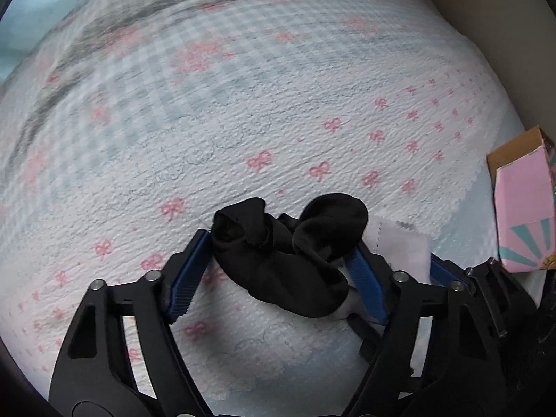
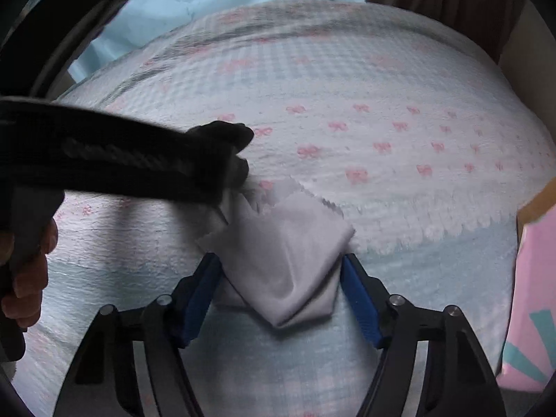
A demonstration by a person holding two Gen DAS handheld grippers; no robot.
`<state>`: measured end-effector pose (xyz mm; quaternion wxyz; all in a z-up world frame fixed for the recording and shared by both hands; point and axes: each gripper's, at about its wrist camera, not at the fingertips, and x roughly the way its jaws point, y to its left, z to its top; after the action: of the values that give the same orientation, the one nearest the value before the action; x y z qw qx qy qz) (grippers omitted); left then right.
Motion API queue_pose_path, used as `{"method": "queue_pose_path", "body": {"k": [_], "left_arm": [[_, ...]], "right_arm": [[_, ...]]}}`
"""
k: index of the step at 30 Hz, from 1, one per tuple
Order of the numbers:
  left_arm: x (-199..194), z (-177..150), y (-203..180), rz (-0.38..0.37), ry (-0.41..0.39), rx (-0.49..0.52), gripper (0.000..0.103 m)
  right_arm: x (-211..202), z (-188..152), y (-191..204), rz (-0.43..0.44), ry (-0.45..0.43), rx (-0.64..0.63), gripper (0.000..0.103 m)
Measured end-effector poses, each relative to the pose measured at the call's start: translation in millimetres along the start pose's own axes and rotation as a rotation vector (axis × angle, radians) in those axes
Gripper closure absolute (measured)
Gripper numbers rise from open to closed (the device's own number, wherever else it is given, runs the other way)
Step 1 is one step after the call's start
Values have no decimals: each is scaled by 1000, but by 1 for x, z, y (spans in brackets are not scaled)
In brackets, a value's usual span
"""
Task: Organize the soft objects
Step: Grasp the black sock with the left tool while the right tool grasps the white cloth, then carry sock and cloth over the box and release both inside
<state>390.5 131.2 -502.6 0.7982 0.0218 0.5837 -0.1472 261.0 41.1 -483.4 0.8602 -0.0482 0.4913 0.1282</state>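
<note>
Where the black sock [image 1: 288, 260] lies bunched on the bow-printed bedspread [image 1: 243, 121], the left gripper [image 1: 278, 271] has both blue pads pressed on it. Just beside it, a folded pale grey cloth [image 2: 285, 264] sits clamped in the right gripper [image 2: 281, 299]. A pink box [image 1: 521, 215] stands near the bed's right edge.

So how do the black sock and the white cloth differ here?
The black sock is dark and bunched into lumps; the white cloth is pale and folded flat with a zigzag edge. The sock sits between the left gripper pads, the cloth between the right gripper pads. Both lie on the bedspread.
</note>
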Motion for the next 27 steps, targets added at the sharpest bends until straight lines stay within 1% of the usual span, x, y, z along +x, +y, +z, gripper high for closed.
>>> {"method": "queue_pose_path", "body": {"k": [1,2,3,5,7,8,10,11,13,15,20,25,27], "left_arm": [[0,0,-1,24,0,13,43],[1,0,-2,38,0,21,49],[1,0,-2,46,-4,23,51],[-1,-1,1,49,-11,16,62],[-1,-1,7,54,-16,12,69],[-2,-1,10,54,-16,8,72],[-5,-1,14,56,-15,-5,75],[-7,-2,15,61,-15,-10,75],[-10,-3,17,68,-14,-23,75],[-17,-7,18,70,-16,-35,75],[-54,-17,16,71,-59,-58,75],[-99,-20,6,82,-118,-60,75],[-123,-25,0,91,-142,-62,75]], "right_arm": [[1,2,1,-1,-1,-14,46],[2,3,3,0,-2,-32,48],[2,4,6,-3,-3,-44,52],[2,3,10,-4,-9,-70,59],[2,3,14,-2,-14,-97,67],[1,3,16,-1,-15,-105,69],[0,3,18,12,-13,-112,76],[0,3,17,16,-12,-111,78],[-2,4,15,24,-8,-107,86],[-6,8,12,33,-10,-92,89],[-33,11,13,33,-34,-97,89],[-78,14,17,33,-81,-95,89],[-96,14,18,41,-90,-85,89]]}}
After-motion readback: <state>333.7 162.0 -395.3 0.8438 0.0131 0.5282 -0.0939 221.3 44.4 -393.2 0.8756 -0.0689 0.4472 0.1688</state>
